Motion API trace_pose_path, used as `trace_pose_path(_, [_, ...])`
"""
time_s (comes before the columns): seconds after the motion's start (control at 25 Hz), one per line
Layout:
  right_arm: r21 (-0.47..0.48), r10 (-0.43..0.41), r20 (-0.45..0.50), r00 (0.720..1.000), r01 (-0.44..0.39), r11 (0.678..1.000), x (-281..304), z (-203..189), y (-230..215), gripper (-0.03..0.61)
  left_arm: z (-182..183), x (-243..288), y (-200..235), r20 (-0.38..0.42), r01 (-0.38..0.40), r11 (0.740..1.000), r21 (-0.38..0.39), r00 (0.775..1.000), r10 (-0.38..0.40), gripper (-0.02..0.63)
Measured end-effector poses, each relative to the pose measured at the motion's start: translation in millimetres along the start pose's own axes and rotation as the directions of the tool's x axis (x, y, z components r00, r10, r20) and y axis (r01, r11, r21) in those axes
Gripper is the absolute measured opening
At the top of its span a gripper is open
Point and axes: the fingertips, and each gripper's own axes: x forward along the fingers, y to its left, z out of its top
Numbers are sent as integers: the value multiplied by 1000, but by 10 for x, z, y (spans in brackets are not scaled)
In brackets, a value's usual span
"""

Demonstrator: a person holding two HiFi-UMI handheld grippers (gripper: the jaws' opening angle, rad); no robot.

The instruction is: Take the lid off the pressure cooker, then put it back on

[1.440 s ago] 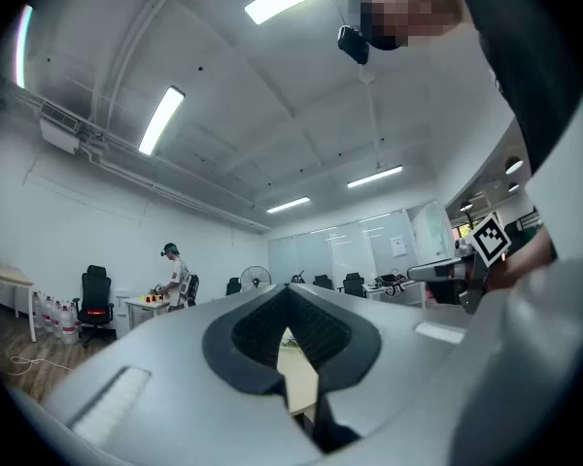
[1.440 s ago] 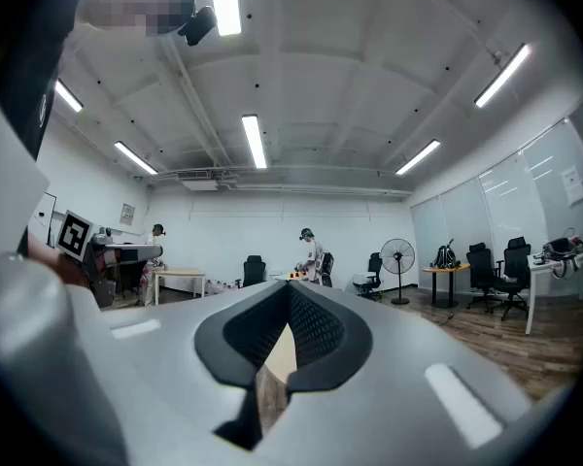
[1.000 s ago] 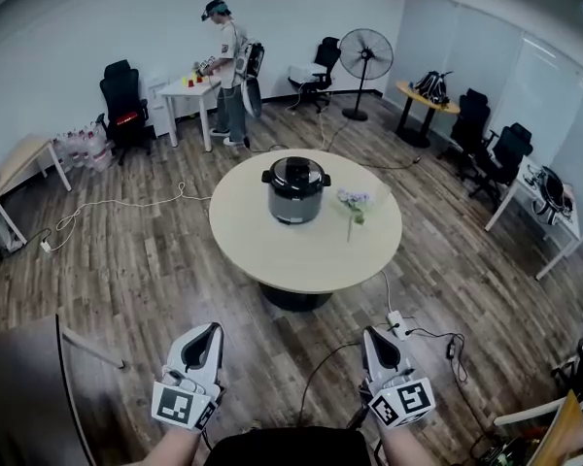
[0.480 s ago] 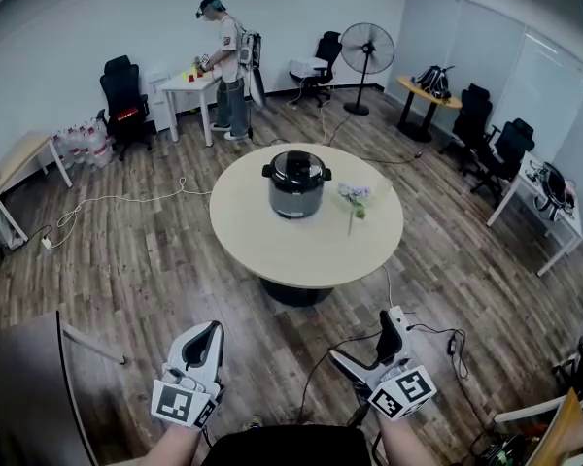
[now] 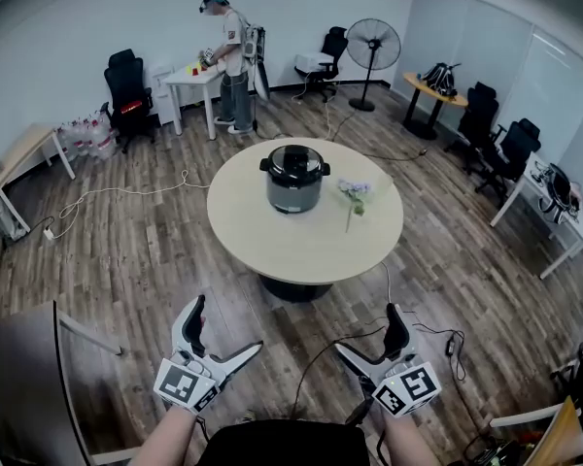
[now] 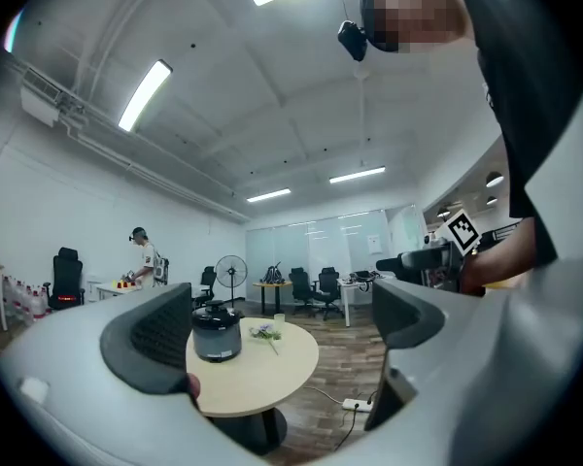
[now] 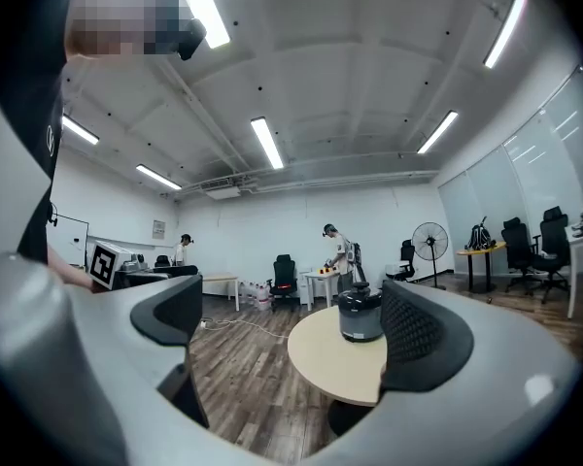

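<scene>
The dark pressure cooker [image 5: 294, 178] stands upright on the round beige table [image 5: 272, 241] with its black lid [image 5: 294, 162] on top. Both grippers hang low over the wood floor, well short of the table. My left gripper [image 5: 219, 336] is opening its jaws, and nothing sits between them. My right gripper [image 5: 371, 336] is open and empty. In the left gripper view the cooker [image 6: 217, 333] shows far off between the pads. It appears in the right gripper view too, where the cooker [image 7: 360, 316] stands by the right pad.
A small bunch of flowers [image 5: 354, 192] lies on the table right of the cooker. A power strip [image 5: 399, 323] with cables lies on the floor near my right gripper. A person [image 5: 231, 61] stands at a white table behind. A fan [image 5: 373, 45], office chairs and desks line the walls.
The left gripper's jaws went from shut to wide apart. The right gripper's jaws spread half a second earlier and stay apart. Both hands shifted slightly forward.
</scene>
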Motion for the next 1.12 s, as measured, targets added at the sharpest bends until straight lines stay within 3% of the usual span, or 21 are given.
trace_pose_path(0.32, [3,52,31,998,-52,999,7,-3,-476,583,-191,361,-107,-11,-92,996,11,996,92,571])
trace_pose_path(0.6, [13,46,39,998,-47,999,367,-21,-844,580,-460,786,222,-45,-111,994,-5,993,111,561])
trace_pose_path(0.84, [-4,18,18,1000,-18,1000,1227,-91,-1320,579,-895,1624,970,-71,-88,996,-21,994,86,544])
trace_pose_path(1.12, [-17,-59,-43,997,59,998,2607,-63,-1992,578,-1596,2843,2154,-172,-37,997,-63,985,25,568])
